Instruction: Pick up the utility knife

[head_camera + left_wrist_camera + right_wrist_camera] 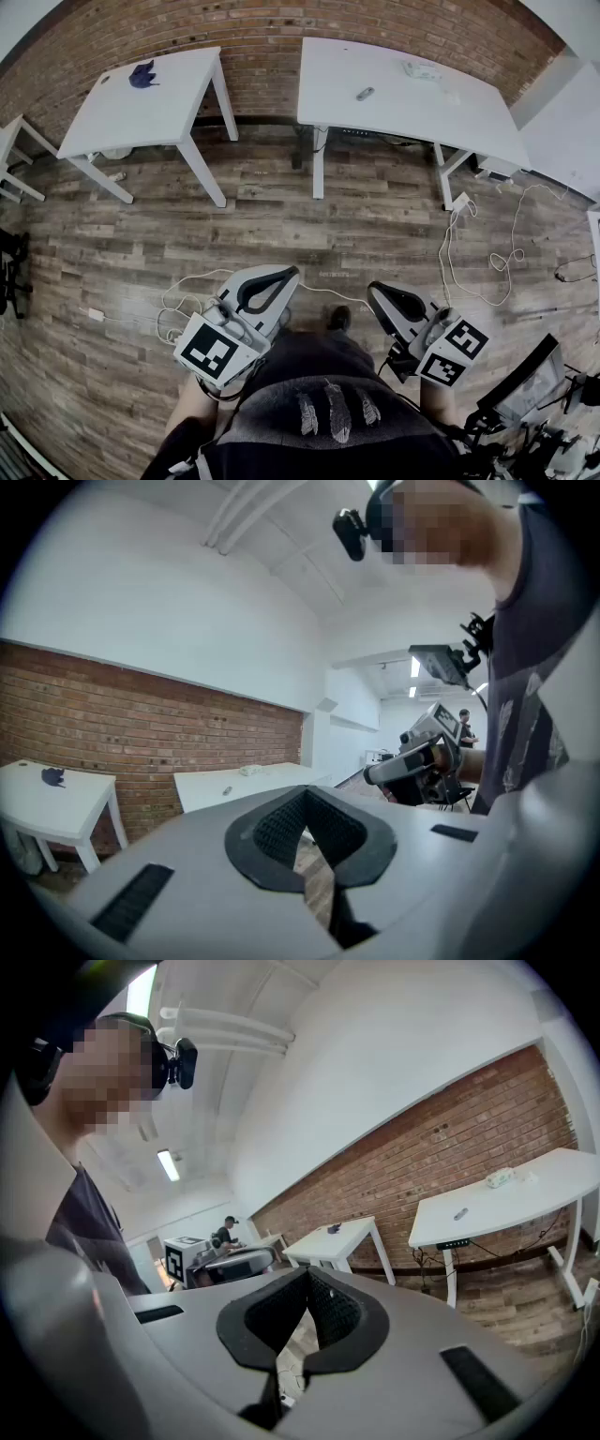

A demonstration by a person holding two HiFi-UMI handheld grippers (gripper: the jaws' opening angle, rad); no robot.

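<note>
Evidently only approaching: left gripper [286, 278] and right gripper [380, 292], both closed and empty, must reach the far counter [412, 112], then open for the likely utility knife [365, 93].

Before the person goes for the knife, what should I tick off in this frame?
1. Left gripper empty: ok, fingers together, nothing between them.
2. Right gripper empty: ok, same.
3. Fingers open for a grasp: not ok, both shut.
4. Knife found: cannot tell; a grey thing lies on the right table, too small to identify.
5. Within reach: not ok; that table stands across the floor from the person.
6. Path clear: not ok; a cable lies on the floor before the table.
</note>
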